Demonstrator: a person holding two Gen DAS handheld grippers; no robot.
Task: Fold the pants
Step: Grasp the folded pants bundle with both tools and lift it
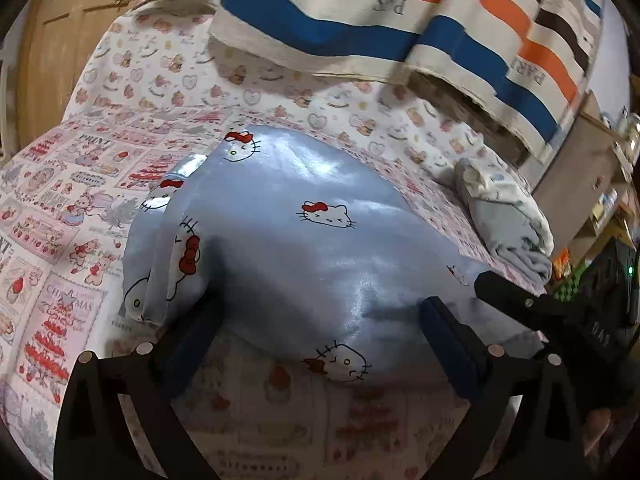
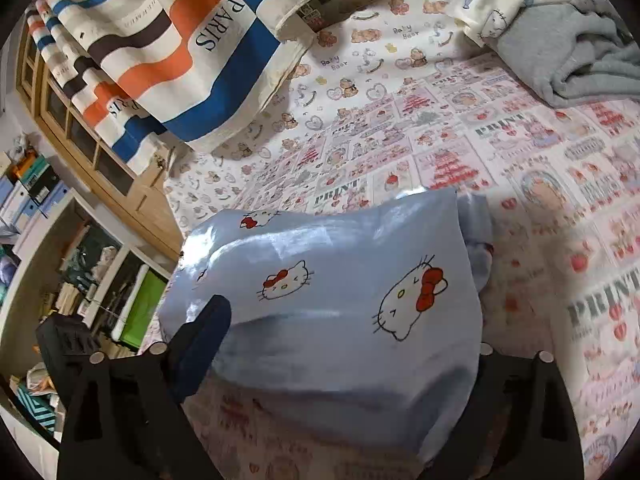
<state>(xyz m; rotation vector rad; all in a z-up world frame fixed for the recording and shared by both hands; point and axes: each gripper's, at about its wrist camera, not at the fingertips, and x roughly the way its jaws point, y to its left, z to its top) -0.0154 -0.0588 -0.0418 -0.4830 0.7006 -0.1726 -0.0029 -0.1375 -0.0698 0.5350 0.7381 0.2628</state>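
Shiny light-blue pants point(image 1: 288, 240) with Hello Kitty faces lie folded into a compact bundle on the printed bedsheet point(image 1: 52, 208). My left gripper point(image 1: 320, 320) is open, its fingers wide apart at the bundle's near edge, not gripping it. The right gripper's black body point(image 1: 532, 304) shows at the bundle's right side. In the right wrist view the pants point(image 2: 340, 300) fill the space between the fingers of my right gripper point(image 2: 340, 344), which is open; its left finger point(image 2: 208, 332) lies on the fabric and its right finger is hidden under the cloth.
A striped blue, orange and brown cloth point(image 1: 400, 12) lies at the back of the bed. A folded grey and white garment point(image 1: 508, 216) lies at the right. A wooden door point(image 1: 60, 40) and cluttered shelves point(image 2: 80, 280) stand beside the bed.
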